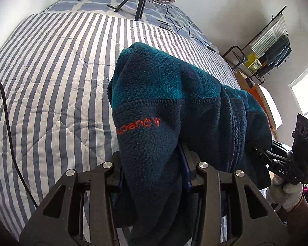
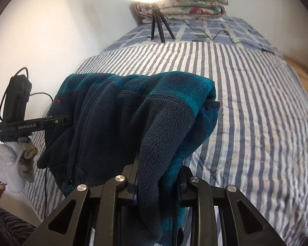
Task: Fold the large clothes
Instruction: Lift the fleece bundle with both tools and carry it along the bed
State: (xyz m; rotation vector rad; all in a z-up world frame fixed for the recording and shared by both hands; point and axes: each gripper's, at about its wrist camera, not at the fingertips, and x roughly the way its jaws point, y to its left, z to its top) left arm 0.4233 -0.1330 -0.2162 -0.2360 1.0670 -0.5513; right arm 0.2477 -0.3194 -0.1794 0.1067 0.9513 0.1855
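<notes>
Fleece jacket, thick navy-and-teal one with a zip down the front and orange lettering on the chest, is hanging in the air between your two tools, above the striped quilt on the bed. It's bunched up and sagging in the middle, so not really spread yet.

Your left hand-held gripper has its jaws closed down on a fat wad of the navy fabric. Right hand-held gripper is the same story, pinched onto a thick fold at its end. In the left wrist view you can see the right one off at 3 o'clock, with the fleece running across to it.

Handling-wise, I'd guess this thing is soft, floppy and a bit heavy for clothing. Fleece is grippy, so slipping shouldn't be a big worry, but it won't hold a crease and the bulk will spring back. I'd take hold at seams, shoulders or the hem corners rather than loose middle fabric, and keep the zip flat.

Further out at 12 o'clock there's a tripod standing on the bed, its cable trailing, and folded blankets behind it.
</notes>
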